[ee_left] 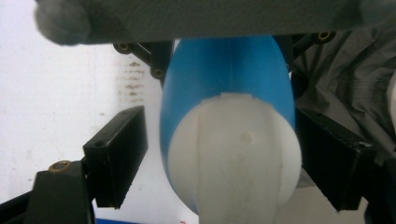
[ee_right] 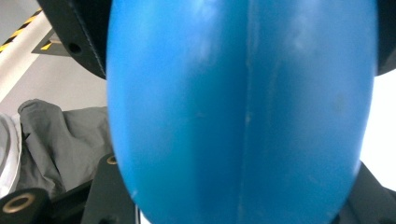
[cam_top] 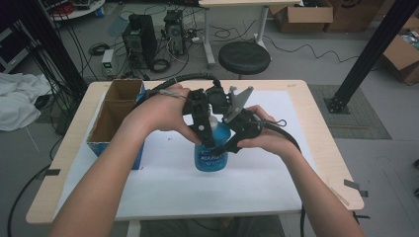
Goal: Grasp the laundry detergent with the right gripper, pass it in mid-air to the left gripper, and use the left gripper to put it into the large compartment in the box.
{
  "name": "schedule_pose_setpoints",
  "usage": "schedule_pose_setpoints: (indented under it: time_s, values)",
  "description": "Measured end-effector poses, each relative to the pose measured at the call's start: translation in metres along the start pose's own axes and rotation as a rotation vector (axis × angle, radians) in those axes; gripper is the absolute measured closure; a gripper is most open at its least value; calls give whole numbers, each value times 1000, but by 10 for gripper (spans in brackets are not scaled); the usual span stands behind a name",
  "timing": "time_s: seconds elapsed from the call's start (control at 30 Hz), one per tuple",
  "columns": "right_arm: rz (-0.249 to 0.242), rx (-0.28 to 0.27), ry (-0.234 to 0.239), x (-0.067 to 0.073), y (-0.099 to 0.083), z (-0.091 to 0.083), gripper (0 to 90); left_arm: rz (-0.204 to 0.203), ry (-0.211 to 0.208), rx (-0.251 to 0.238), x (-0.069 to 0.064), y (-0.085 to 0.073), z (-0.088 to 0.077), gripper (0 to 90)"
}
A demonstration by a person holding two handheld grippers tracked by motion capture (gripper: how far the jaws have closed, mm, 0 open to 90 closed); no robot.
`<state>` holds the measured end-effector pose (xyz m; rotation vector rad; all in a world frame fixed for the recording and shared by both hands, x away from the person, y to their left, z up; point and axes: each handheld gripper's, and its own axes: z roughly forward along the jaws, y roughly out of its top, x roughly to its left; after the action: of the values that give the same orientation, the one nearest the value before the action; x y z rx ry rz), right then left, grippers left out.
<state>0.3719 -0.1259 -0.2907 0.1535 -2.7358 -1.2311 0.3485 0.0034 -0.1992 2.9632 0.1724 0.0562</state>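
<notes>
A blue bottle [cam_top: 211, 157] with a white cap stands upright on the white mat at the table's middle. My right gripper [cam_top: 231, 144] comes in from the right and is shut on the bottle's blue body [ee_right: 243, 107]. My left gripper [cam_top: 206, 138] reaches down from the left over the bottle's top. In the left gripper view its jaws stand open around the white cap [ee_left: 233, 163]. The right-hand jaw is against the cap and the left-hand one is a small gap away. Beyond the cap, the other gripper's jaws clamp the blue body [ee_left: 229, 70].
An open cardboard box [cam_top: 116, 114] with blue sides stands at the table's left, close to the left forearm. The white mat [cam_top: 276, 182] covers most of the tabletop. A black stool [cam_top: 244, 57] and computer cases [cam_top: 141, 37] stand on the floor beyond the far edge.
</notes>
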Motion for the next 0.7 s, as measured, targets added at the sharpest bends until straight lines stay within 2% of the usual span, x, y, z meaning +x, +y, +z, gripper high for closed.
schedule_pose_setpoints:
  time_s: [0.43,0.7]
  values:
    - [3,-8,5,-1,-2,1,449,-7,10,3,1,-1,2,260]
    - [-4,-12,6,-3,-3,1,449,-23,0,0,1,-3,3,283]
